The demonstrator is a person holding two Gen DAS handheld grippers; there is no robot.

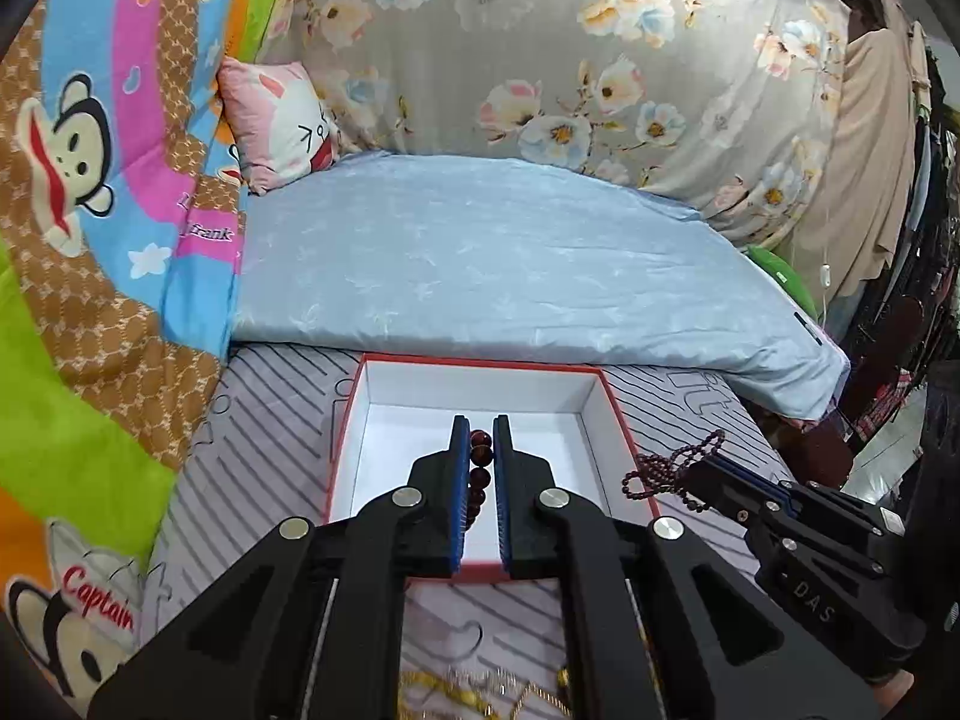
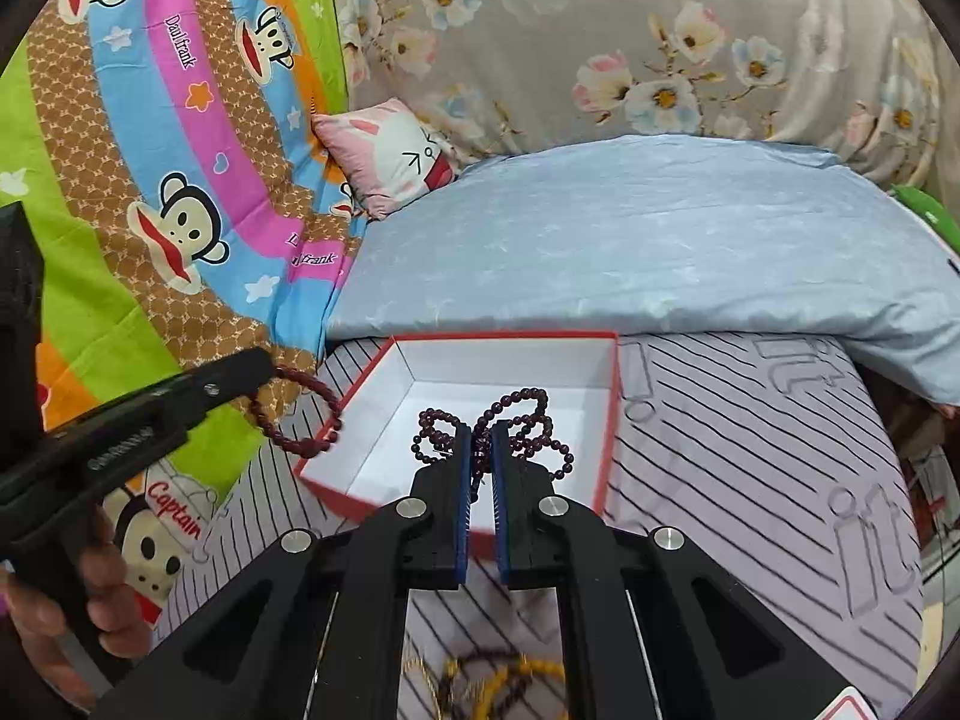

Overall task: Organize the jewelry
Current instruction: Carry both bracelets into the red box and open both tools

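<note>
Both wrist views face downward-forward, close above red box (image 1: 474,367) (image 2: 609,420); left-wrist view left of right-wrist view; box shared.

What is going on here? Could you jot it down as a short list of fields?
setting: a bed with a striped sheet
left gripper: shut on a bracelet of large dark red beads
right gripper: shut on a string of small purple beads
box: red outside, white inside, open, nothing seen lying in it
both pieces: held above the box
other jewelry: gold chains on the sheet, near edge
</note>
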